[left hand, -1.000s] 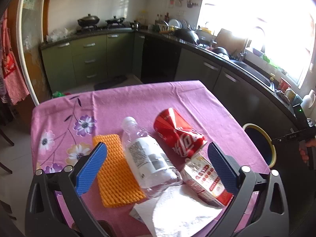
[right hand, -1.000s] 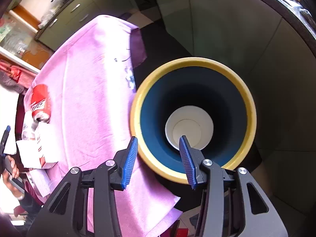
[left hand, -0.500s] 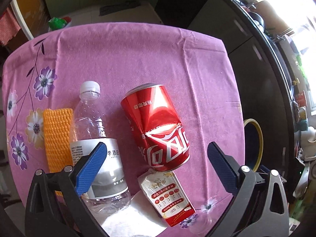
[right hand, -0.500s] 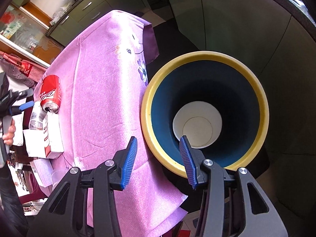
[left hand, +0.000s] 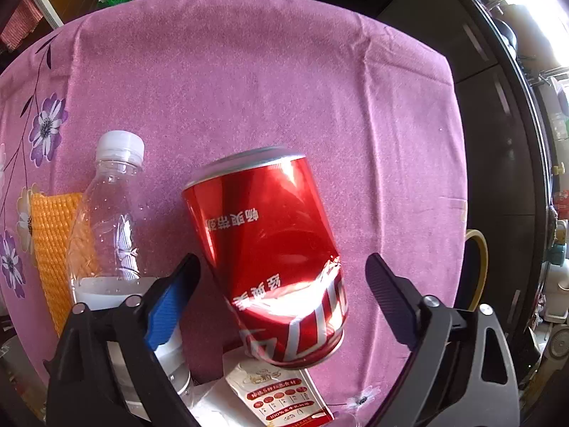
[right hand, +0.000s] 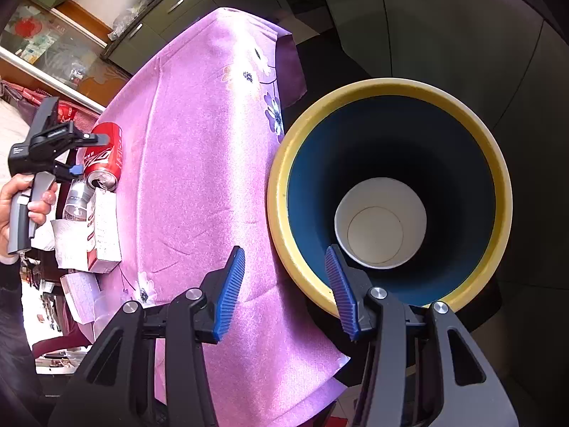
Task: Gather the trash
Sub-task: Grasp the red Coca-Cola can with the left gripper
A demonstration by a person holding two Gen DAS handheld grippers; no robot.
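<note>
A dented red soda can (left hand: pixel 270 249) lies on the pink flowered tablecloth (left hand: pixel 249 82). My left gripper (left hand: pixel 282 259) points down over it, the can between its jaws. The jaws are closing, and a gap still shows at each pad. The right wrist view shows the same can (right hand: pixel 105 156) with a person's hand (right hand: pixel 21 199) holding the left gripper (right hand: pixel 90 153). My right gripper (right hand: pixel 284 249) hovers by the yellow-rimmed blue bin (right hand: pixel 391 87), its jaws opening with nothing between them. A white paper cup (right hand: pixel 380 224) sits at the bin's bottom.
Left of the can lie a clear plastic bottle (left hand: pixel 106 213) and an orange foam mesh (left hand: pixel 53 235). A red-and-white sachet (left hand: pixel 284 398) and white tissue (right hand: pixel 67 242) lie near the front edge. Dark kitchen cabinets (right hand: pixel 462 17) stand behind the bin.
The left gripper tipped downward and sank over the can, which now fills the space between its narrowing jaws. The right gripper drifted slightly by the bin and its jaws widened a little.
</note>
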